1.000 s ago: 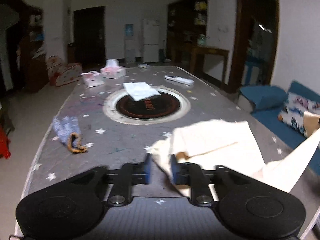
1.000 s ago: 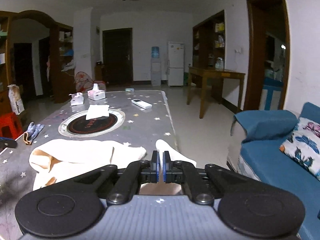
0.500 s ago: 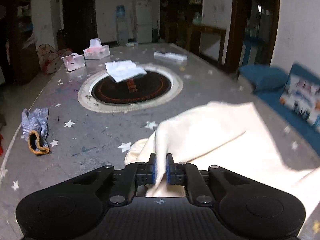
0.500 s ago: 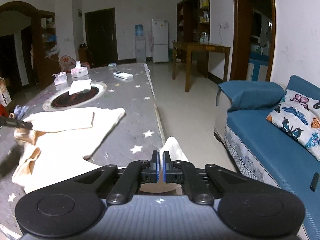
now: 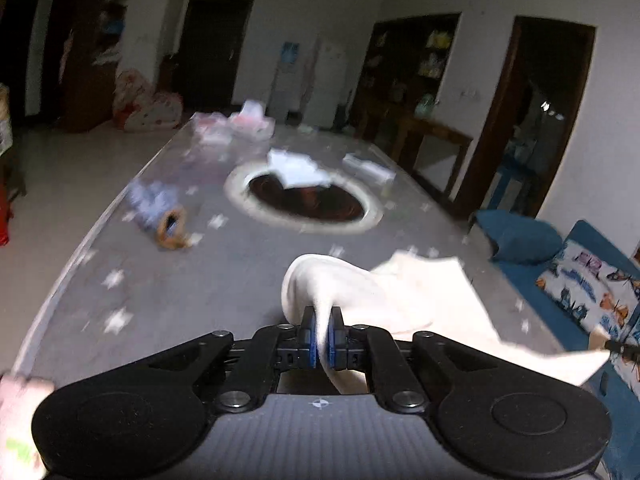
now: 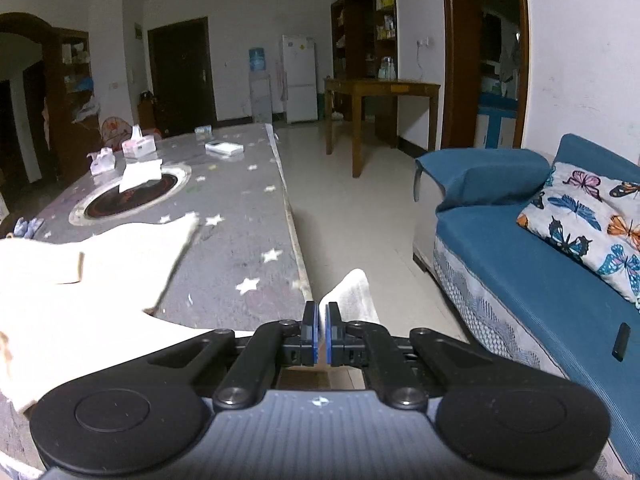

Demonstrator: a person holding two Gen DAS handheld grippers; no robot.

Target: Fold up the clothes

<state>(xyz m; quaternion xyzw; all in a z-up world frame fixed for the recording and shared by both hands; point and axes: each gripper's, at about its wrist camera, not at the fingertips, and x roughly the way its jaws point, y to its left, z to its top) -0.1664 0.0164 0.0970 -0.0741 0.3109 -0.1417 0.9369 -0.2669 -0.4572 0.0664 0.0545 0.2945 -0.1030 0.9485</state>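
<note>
Left gripper: fingers clamped on a bunched fold of the cream garment, lifted above the star-patterned counter. Left-wrist view blurred. Right gripper: fingers pressed together on another corner of the garment, held past the counter's right edge, over the floor. Rest of the cloth drapes on the counter's near end. Work gloves lie well apart, left of the round inset burner.

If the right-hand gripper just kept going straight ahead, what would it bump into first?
Probably nothing soon: the right gripper, shut on the cream cloth garment, points past the grey star-patterned table edge over bare tiled floor. Depth is unclear.
</note>
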